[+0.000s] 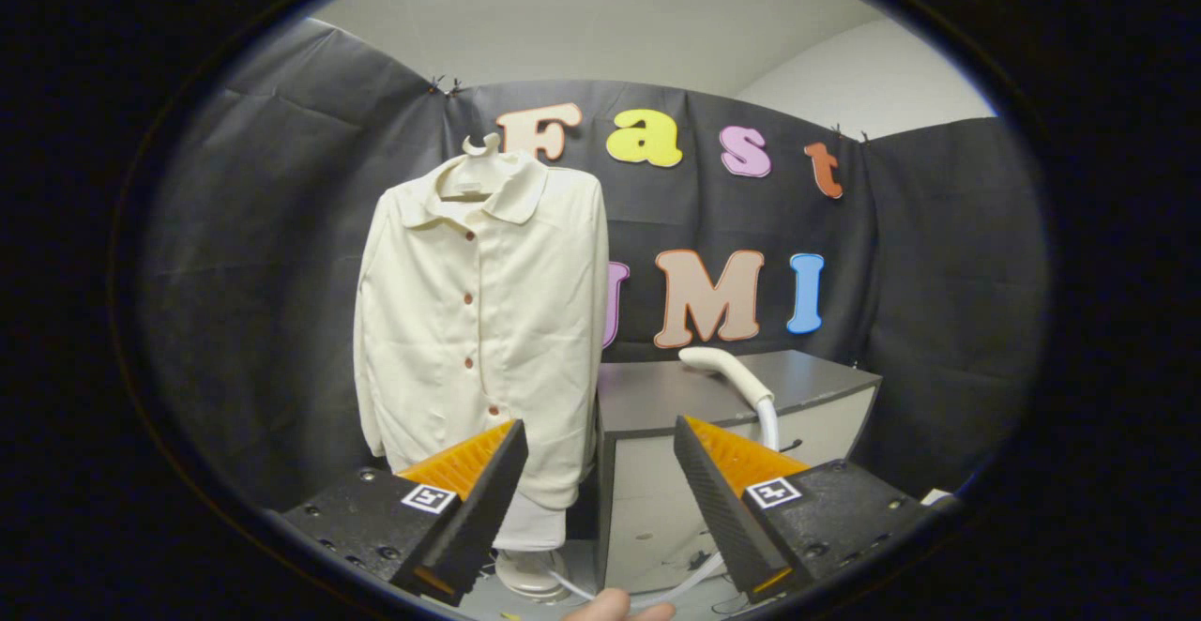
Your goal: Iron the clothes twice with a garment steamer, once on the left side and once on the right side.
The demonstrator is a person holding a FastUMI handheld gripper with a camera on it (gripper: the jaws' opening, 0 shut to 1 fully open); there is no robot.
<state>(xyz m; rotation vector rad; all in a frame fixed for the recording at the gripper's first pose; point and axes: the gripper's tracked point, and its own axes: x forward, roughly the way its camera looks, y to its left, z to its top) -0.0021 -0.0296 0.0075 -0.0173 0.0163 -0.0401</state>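
Observation:
A cream button-up shirt (483,321) hangs on a hanger ahead and to the left of my fingers, its front facing me. The white garment steamer head (727,372) lies on a grey-topped cabinet (657,396) beyond my right finger, its hose (769,424) dropping over the front edge. My gripper (600,438) is open, with nothing between its fingers, held back from both the shirt and the steamer.
Below the shirt stands a white round base (530,569) with a hose running along the floor. Part of a person's hand (615,607) shows under the fingers. Black cloth walls close in the booth behind and at both sides.

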